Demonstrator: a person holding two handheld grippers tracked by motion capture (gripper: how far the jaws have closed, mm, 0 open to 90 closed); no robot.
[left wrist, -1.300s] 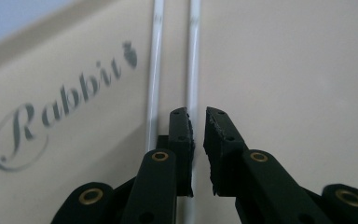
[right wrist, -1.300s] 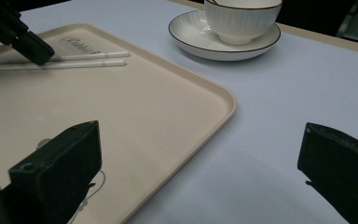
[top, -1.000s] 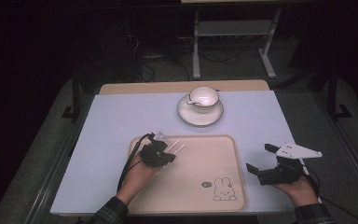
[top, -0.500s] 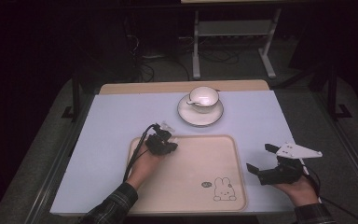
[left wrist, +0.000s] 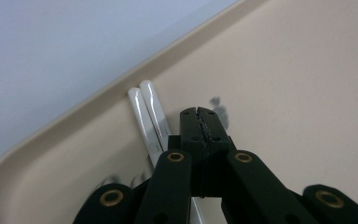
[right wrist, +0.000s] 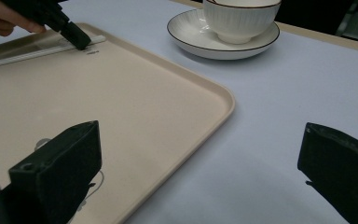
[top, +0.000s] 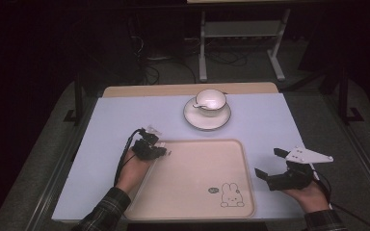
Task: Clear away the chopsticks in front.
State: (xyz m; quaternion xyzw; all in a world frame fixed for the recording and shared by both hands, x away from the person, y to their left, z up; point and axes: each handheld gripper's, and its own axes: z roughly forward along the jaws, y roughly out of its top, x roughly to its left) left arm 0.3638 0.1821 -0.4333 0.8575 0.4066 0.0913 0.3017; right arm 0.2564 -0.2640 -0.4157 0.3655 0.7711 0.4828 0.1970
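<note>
Over the tray (top: 192,183), left claw (left wrist: 200,116) closed beside chopsticks (left wrist: 147,116)

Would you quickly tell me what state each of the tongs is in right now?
Left tongs: shut, empty, beside the white chopsticks on the tray.
Right tongs: open, holding nothing.

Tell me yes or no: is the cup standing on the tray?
No. In the high view the cup sits on its saucer on the table beyond the tray, apart from the tray's far rim.
</note>
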